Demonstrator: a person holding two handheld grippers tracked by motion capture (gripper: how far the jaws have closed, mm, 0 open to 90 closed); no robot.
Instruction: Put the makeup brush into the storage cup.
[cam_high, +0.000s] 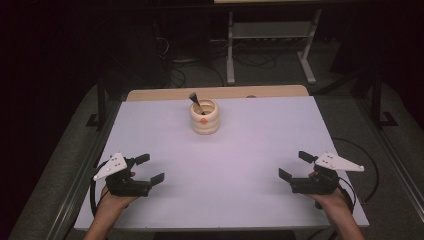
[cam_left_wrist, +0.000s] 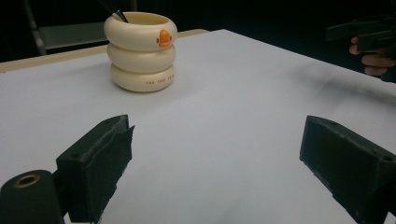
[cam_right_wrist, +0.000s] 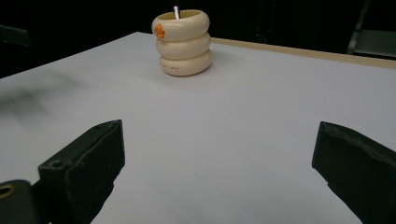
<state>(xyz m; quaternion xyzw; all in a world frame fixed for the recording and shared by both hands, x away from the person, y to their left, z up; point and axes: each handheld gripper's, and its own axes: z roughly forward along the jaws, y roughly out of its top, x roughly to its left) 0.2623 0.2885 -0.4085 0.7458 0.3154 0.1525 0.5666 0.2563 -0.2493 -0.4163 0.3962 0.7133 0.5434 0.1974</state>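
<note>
Holder: a cream ringed holder, three rounded rings stacked, with an orange mark near the rim, stands upright on the white worktop, toward the far edge and near the middle of it.
Tool inside: a thin tool with a dark head sticks out of the holder's mouth; in the right gripper view its shaft looks shiny.
Long axis: the tool's long axis runs up out of the holder and, in the high view, leans up and to the left; the dark head points away from the person. What kind of end is inside the holder I cannot tell.
Left gripper: the left gripper is at the near left of the worktop; its jaws stand wide apart and hold nothing.
Right gripper: the right gripper is at the near right; its jaws also stand wide apart, with nothing between them.
Distance: both grippers are well apart from the holder.
Step in hand: probably the approach to the holder and tool.
How to do it well: I think one gripper should steady the holder at its side while the other comes to the shaft from above, with the jaws across the shaft, and pulls along the lean, so the holder does not tip.
</note>
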